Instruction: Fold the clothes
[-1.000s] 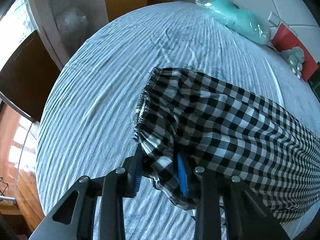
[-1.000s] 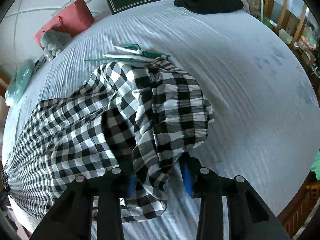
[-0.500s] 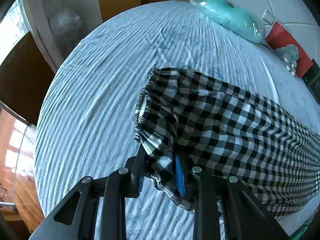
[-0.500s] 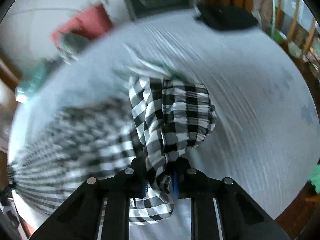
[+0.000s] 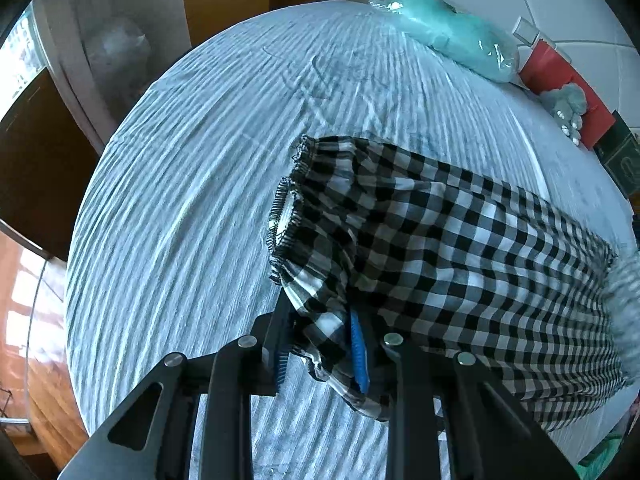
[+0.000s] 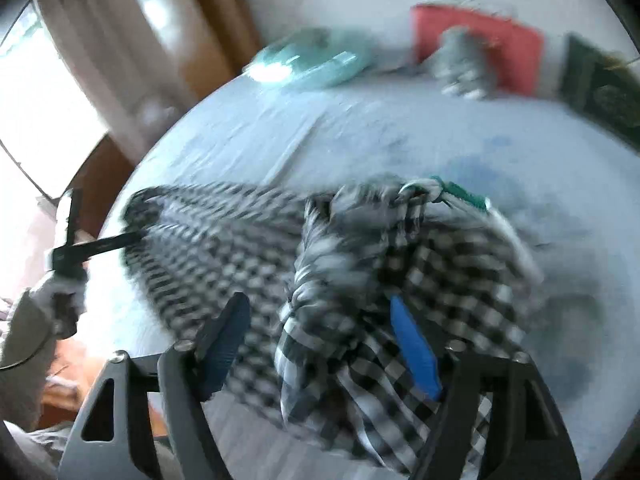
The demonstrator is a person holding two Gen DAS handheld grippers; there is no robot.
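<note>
A black-and-white checked garment (image 5: 460, 248) lies stretched across the blue striped bed (image 5: 208, 152). My left gripper (image 5: 320, 350) is shut on its gathered hem end, holding it just above the sheet. In the blurred right wrist view my right gripper (image 6: 320, 344) is open, with a bunched end of the garment (image 6: 360, 280) hanging between its spread fingers. The left gripper (image 6: 132, 236) shows at the far end of the cloth. A green and white hanger (image 6: 460, 194) lies against the bunched cloth.
At the headboard sit a teal plastic-wrapped pillow (image 5: 456, 36), a red bag (image 5: 560, 88), a grey plush toy (image 5: 568, 104) and a dark green framed board (image 6: 600, 84). Wooden furniture and a window (image 5: 24, 64) stand to the left of the bed.
My right gripper opened from its pinch on the cloth and swung round fast toward the headboard and left gripper. My left gripper kept its hold and barely moved.
</note>
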